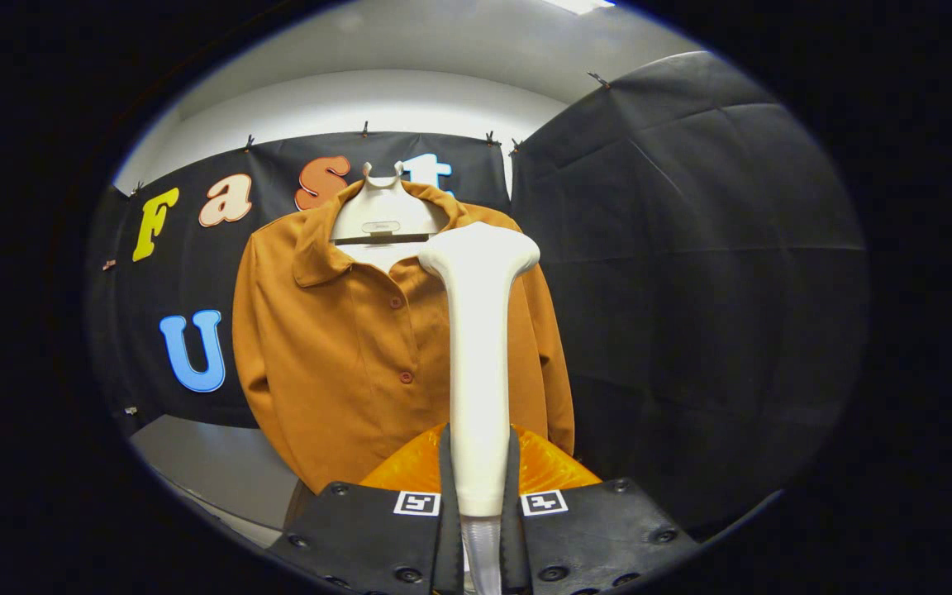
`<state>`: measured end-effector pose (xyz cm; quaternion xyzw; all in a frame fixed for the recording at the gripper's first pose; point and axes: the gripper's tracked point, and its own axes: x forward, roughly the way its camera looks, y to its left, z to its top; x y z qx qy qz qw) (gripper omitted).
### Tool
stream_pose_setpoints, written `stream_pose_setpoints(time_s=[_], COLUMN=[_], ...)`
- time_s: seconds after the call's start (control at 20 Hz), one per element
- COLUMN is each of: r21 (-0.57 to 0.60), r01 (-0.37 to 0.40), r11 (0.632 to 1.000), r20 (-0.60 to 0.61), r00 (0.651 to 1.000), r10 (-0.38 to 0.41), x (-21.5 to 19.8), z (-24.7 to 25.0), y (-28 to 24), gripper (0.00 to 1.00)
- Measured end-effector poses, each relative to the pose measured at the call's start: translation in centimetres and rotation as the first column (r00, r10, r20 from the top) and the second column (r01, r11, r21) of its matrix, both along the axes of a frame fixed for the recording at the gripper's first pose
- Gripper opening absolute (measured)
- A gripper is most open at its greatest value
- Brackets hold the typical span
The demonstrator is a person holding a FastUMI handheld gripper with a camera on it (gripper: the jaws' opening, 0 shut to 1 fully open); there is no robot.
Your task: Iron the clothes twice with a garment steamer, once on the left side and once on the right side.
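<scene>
The steamer (477,364) is standing upright between the two fingers of the gripper (478,504), its long pale handle rising from them and widening at the top into a flat, sideways head that is sitting level with the collar of the shirt (344,355). Both fingers are pressing against the lower handle, one on each side, so the gripper is clamped around the steamer. Below the fingers a clear, ribbed hose (483,554) is continuing down from the handle and is getting cut off.

The shirt, just beyond the steamer, is hanging on a pale hanger (381,216) with a forked top. It is an orange-brown button shirt with a fold-down collar, its front facing the gripper. Two buttons are showing on the placket, one near the chest and one lower down. The steamer handle is covering a strip of the shirt's right half, and whether the head is touching the cloth is hard to tell. The left sleeve is hanging in full view; the right sleeve is partly hidden behind the handle. The shirt's hem is disappearing behind the gripper.

Behind the shirt, black cloth (691,273) is forming the booth's far and right walls, pinned along its upper edge with small clips. A pale wall and ceiling are rising above it, and a grey floor strip is lying at the near left.
</scene>
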<state>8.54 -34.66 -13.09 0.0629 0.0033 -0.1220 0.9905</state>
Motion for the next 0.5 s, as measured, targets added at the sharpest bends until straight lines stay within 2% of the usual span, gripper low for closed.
stream_pose_setpoints(time_s=[0.3, 0.5], r21=[0.010, 0.027], r01=[-0.033, -0.055], r11=[0.999, 0.998], r20=[-0.030, -0.082], r00=[0.999, 0.995], r10=[0.034, 0.057], x=[2.5, 3.6], z=[-2.4, -5.6], y=[0.3, 0.8], gripper=[0.21, 0.21])
